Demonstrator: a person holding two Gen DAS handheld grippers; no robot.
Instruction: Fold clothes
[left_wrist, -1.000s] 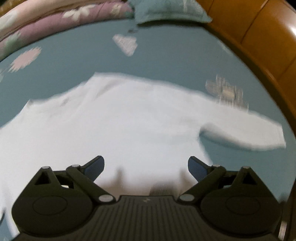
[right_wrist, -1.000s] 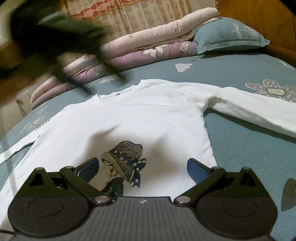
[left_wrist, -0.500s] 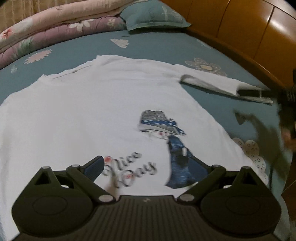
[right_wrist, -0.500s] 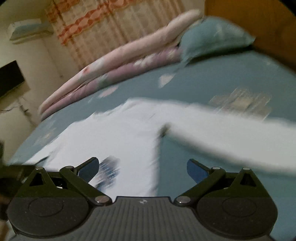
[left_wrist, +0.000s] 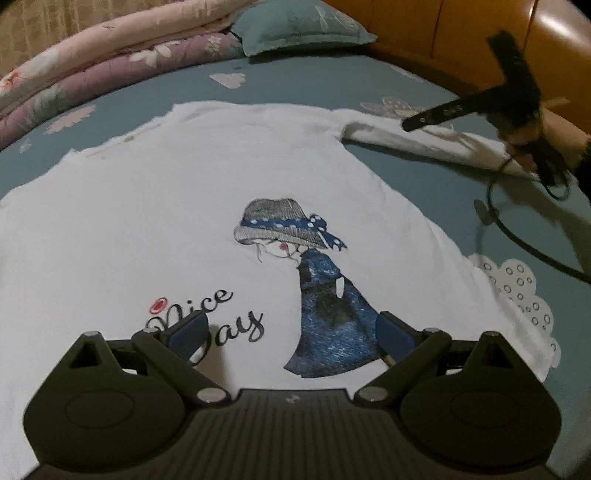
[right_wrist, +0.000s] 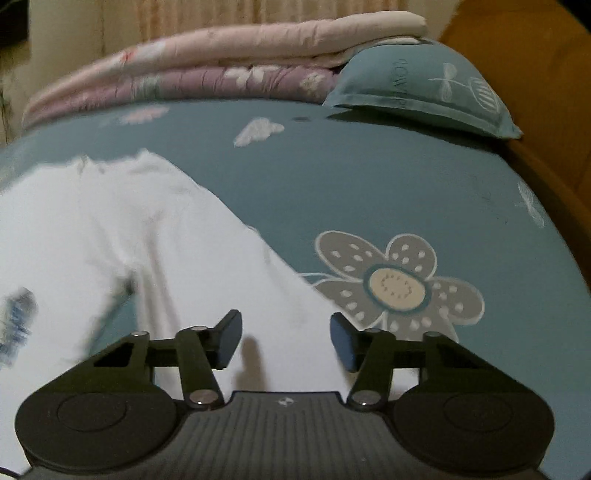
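Note:
A white long-sleeved shirt (left_wrist: 147, 221) lies flat, front up, on a teal bedsheet (left_wrist: 314, 85). Its print (left_wrist: 295, 258) shows a girl in a hat with the words "Nice Day". My left gripper (left_wrist: 290, 326) hovers open over the lower part of the print, nothing between its fingers. The shirt's right sleeve (right_wrist: 221, 266) stretches out across the sheet. My right gripper (right_wrist: 285, 328) is open just above it, jaws partly drawn in, with sleeve cloth beneath the gap. In the left wrist view a hand (left_wrist: 554, 129) holds that tool near the sleeve's cuff end.
Folded quilts (right_wrist: 221, 55) and a teal pillow (right_wrist: 424, 85) lie at the far end of the bed. A wooden headboard (left_wrist: 443, 37) runs along the right side. A black cable (left_wrist: 517, 243) trails over the sheet near the sleeve.
My left gripper has pulled back toward the hem, so the whole print shows. My right gripper swung right onto the sleeve, dropped lower, and its jaws narrowed.

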